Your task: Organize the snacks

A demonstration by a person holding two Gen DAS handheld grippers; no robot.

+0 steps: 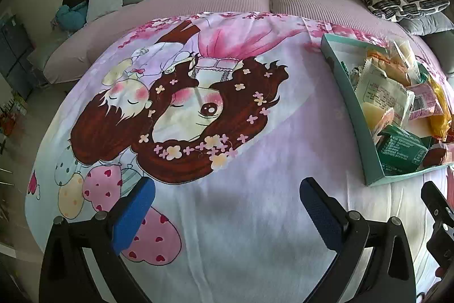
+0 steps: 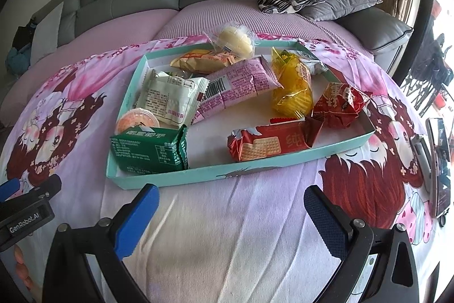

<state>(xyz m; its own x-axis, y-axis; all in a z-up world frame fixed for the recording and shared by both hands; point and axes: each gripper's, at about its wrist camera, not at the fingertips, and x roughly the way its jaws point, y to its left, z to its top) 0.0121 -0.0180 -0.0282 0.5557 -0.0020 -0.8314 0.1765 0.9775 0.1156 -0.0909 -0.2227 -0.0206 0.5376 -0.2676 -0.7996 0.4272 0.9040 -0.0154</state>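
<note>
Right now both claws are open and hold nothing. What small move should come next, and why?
Probably ease the right claw forward toward the green pack. It sits at the near corner of the tray, closest to that claw, with free sides for a grip. The left claw faces only bare cloth, with the tray off to its right, so it can wait.

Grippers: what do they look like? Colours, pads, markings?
Both match: left gripper and right gripper have black angular frames with round silver pivot bolts. Fingers carry blue textured pads, darker on the shaded side. White "GenRobot.AI" lettering marks the left gripper's black body in the right wrist view. No cables or sleeves visible.
</note>
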